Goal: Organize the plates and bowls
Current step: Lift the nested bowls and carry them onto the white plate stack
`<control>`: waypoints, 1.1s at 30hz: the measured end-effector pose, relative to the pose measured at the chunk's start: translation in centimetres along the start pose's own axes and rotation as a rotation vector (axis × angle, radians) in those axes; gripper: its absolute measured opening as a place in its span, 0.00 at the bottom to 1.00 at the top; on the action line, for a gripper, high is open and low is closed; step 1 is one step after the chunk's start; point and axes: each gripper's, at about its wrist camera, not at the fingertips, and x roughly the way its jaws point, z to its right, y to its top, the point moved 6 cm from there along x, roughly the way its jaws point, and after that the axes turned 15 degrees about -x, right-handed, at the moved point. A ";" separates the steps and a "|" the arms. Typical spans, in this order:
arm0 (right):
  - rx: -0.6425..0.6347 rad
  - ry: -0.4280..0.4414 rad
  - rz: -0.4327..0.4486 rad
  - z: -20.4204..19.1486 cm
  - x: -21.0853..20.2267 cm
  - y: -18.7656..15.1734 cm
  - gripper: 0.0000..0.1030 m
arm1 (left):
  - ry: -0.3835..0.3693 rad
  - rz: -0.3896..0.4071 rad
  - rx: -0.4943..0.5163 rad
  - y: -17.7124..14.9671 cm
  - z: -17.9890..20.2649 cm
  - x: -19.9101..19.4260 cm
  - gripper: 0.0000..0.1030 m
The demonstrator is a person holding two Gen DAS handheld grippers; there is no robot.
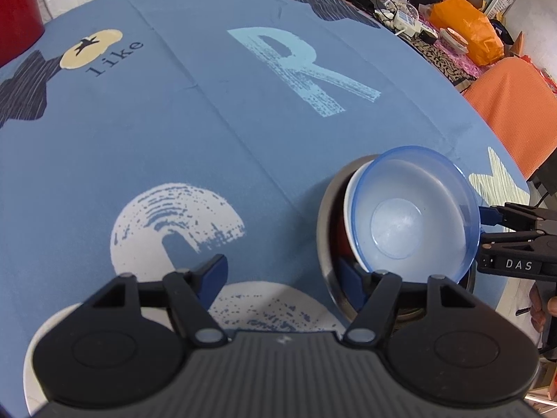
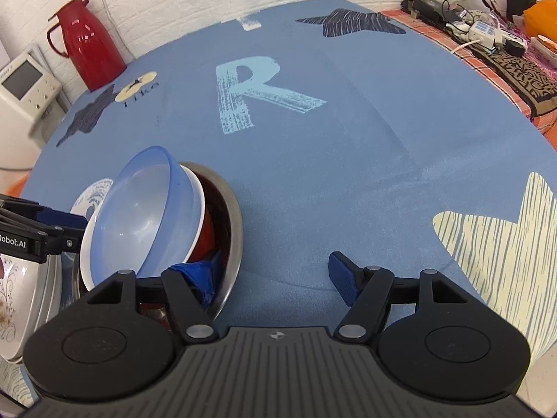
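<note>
A stack of bowls stands on the blue tablecloth. A steel bowl (image 1: 325, 216) (image 2: 233, 216) holds a bowl (image 1: 350, 209) (image 2: 202, 223) that is white inside and red outside. A translucent blue plastic bowl (image 1: 410, 216) (image 2: 139, 209) lies tilted on top. My left gripper (image 1: 282, 275) (image 2: 66, 230) is open, its right finger over the steel bowl's near rim and its left finger over the cloth. My right gripper (image 2: 269, 277) (image 1: 487, 224) is open too, with its left finger inside the steel bowl and its right finger over the cloth. Neither grips anything.
A white floral plate (image 2: 14, 296) on a steel plate lies left of the stack, partly under my left gripper. A red thermos (image 2: 83, 45) and a white appliance (image 2: 24, 94) stand at the far left. A cluttered side table (image 2: 487, 31) with an orange bag (image 1: 466, 24) borders the right.
</note>
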 end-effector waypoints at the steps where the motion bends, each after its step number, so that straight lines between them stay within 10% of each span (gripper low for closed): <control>1: -0.003 0.003 -0.010 0.0 0.1 0.1 0.52 | -0.002 0.001 -0.002 0.0 0.0 0.0 0.66; 10: -0.008 0.003 0.008 -0.1 0.1 0.0 0.51 | -0.004 0.011 -0.001 -0.1 0.0 0.0 0.65; 15: 0.016 0.055 0.077 -0.8 -0.4 0.1 0.14 | -0.107 -0.027 0.003 -0.5 1.0 -0.5 0.21; 21: 0.111 0.072 0.071 -0.9 -0.4 0.0 0.06 | -0.159 -0.038 -0.113 -0.4 0.8 -0.4 0.02; 33: 0.308 0.158 -0.002 -0.7 0.2 -0.4 0.00 | -0.089 -0.020 -0.190 -0.2 1.4 -0.6 0.00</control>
